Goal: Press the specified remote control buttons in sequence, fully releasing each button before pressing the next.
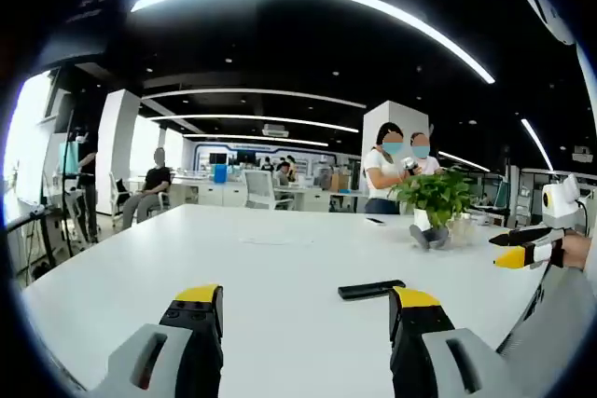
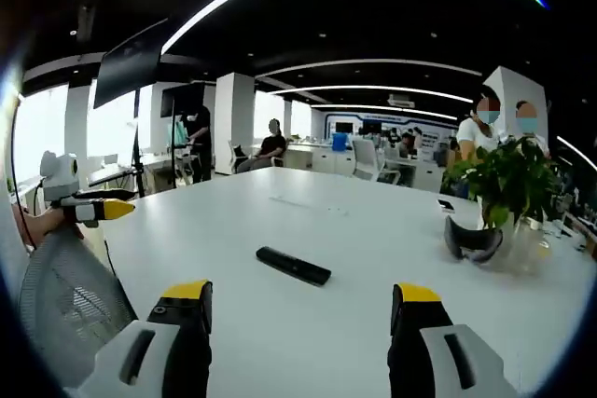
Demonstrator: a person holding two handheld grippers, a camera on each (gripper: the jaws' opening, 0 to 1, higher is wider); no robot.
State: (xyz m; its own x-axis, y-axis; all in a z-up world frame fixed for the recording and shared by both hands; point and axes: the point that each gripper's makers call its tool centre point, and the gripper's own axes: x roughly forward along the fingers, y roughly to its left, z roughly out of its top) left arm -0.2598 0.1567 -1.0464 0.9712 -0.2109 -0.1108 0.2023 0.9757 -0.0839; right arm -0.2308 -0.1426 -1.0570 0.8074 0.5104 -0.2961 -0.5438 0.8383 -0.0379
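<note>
- The remote control [image 2: 294, 266] is lying flat on the white table [image 2: 373, 230], well in from every edge and roughly midway across it; in the left gripper view the remote control [image 1: 371, 290] is sitting just beyond the right-hand jaw.
- The left gripper [image 1: 306, 319] is hovering above the near edge with its 2 jaws spread wide apart, holding nothing.
- The right gripper [image 2: 303, 319] is likewise hanging over the near edge, its 2 jaws wide apart and clamped on nothing.
- Neither gripper is touching the remote control, so the first press looks not yet begun.
- To do the press well, I would judge it best to bring 1 jaw tip straight down on a single button, pushing squarely so the slim body is not sliding on the smooth table, then lifting fully clear before the next press.
- The other gripper could be steadying the remote's end without covering its buttons.
- A potted plant [image 2: 504, 184] is standing near the far right edge, well apart from the remote control.
- No brand, label or button marking on the remote is readable; it is too small and dark to tell.
</note>
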